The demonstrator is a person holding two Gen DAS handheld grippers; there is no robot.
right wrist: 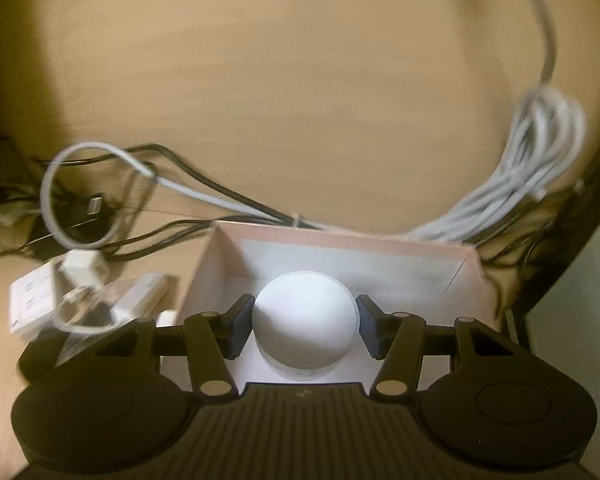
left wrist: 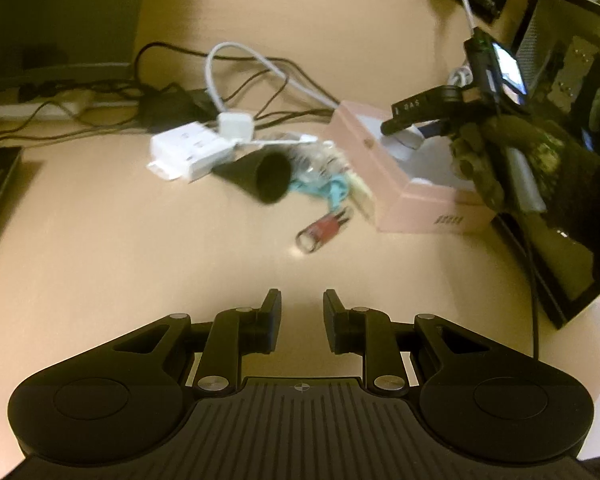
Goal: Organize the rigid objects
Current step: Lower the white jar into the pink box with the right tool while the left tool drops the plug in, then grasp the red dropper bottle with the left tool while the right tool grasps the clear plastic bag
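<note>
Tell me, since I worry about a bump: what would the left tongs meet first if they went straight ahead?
Probably bare table first. Farther along that line lies the small red tube, with the black funnel behind it; depth is hard to judge here.

A: The table (left wrist: 100, 240) looks like pale wood laminate, smooth with a soft sheen. And the pink box (left wrist: 416, 208) at two o'clock?

B: Matt cardboard. The white dome (right wrist: 305, 320) between the right gripper (right wrist: 305, 322) pads seems smooth matt plastic.

A: The black cone (left wrist: 268, 178) at twelve o'clock is dull, maybe rubber or plastic. The left gripper (left wrist: 302, 320) is matt black plastic with metal pins.
</note>
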